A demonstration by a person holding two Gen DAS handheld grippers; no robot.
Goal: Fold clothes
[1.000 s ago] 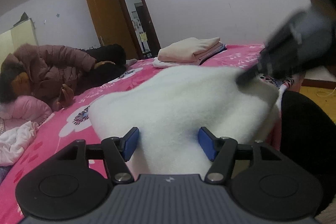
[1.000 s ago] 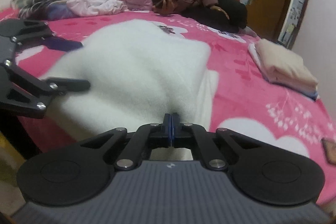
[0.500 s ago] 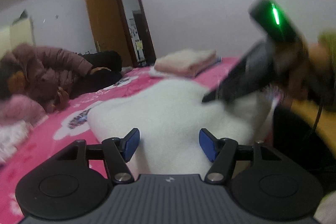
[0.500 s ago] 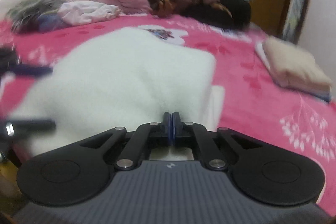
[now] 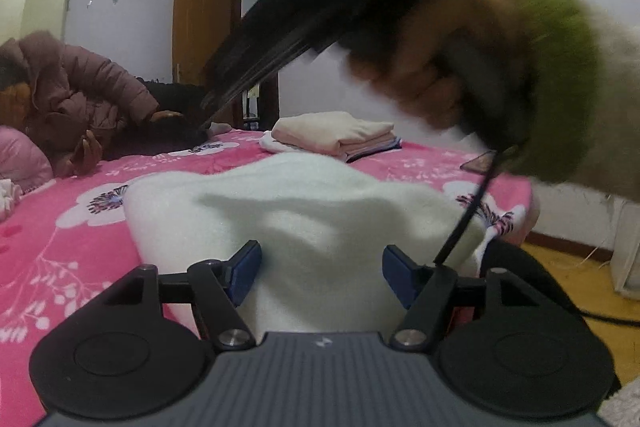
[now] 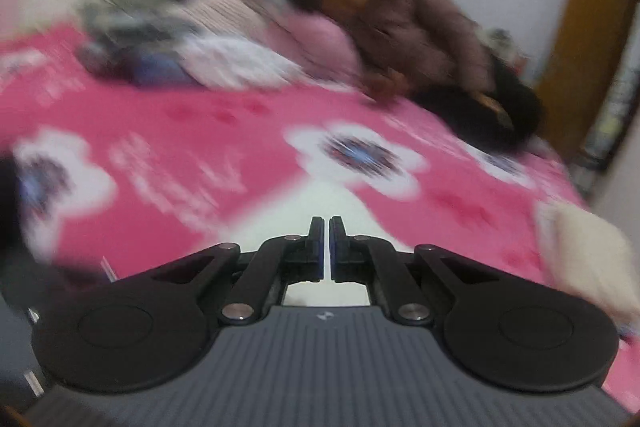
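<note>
The right hand-held gripper (image 6: 325,247), fingers pressed together on a sliver of the white fleece (image 5: 320,211), is swinging up and across above the bed (image 5: 60,247), carrying a fold over, while the left hand-held gripper (image 5: 320,273) is staying spread around the near edge.

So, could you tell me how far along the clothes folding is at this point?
Done: a stack of folded clothes sits at the far side of the pink bed. In hand: a white fleece garment lies in front of the open left tool, and the right tool, nearly shut, seems to pinch a white edge. Left: this fold isn't finished, and loose clothes wait near the pillows.
</note>
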